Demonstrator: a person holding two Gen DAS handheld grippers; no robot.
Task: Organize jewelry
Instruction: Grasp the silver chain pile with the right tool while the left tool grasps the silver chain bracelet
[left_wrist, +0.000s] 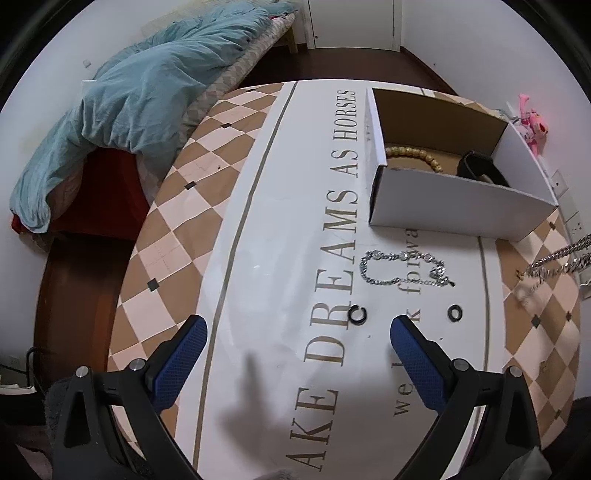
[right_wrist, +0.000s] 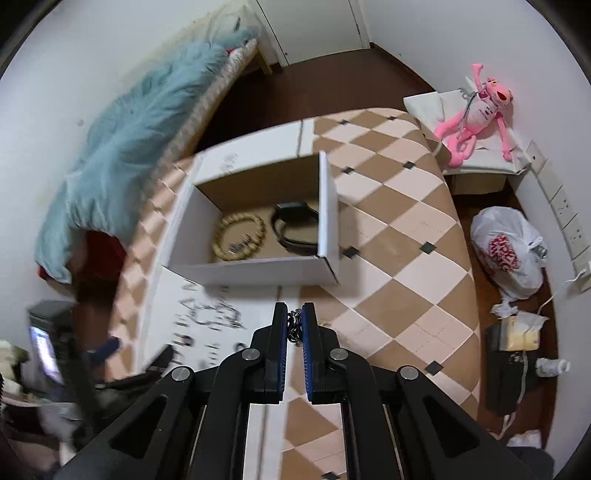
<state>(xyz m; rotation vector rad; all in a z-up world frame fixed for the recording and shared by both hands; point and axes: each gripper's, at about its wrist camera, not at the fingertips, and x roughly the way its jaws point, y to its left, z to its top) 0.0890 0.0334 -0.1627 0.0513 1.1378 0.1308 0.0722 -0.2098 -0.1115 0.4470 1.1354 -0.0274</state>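
Right gripper (right_wrist: 294, 325) closed tight on a silver chain (right_wrist: 293, 326), links pinched between blue pads, held above the table (right_wrist: 388, 236) just short of the white cardboard box (right_wrist: 255, 271). In the left wrist view, the same chain (left_wrist: 554, 260) seen dangling at the far right, blurred at its lower end. Left gripper (left_wrist: 297, 332) spread wide, holding nothing, hovering low over the printed white strip of the tabletop.

Inside the box: a ring of gold beads (right_wrist: 239, 236) and a black band (right_wrist: 295, 229), side by side on the brown floor. Left out on the table: a sparkly silver bracelet (left_wrist: 404, 267) near the box wall, plus a small black C-shaped ring (left_wrist: 356, 314) and a small black round ring (left_wrist: 455, 313) closer in, between the left fingers.

Likely trouble: hanging chain catching on the near box wall during the lift over, dragging or tipping the light box; links slipping from the narrow pinch; loose tail snagging the bracelet below.

Open room: bare checkered surface to the right of the box, table edge beyond it dropping to a cluttered floor. Box open at the top, free floor space near its front.
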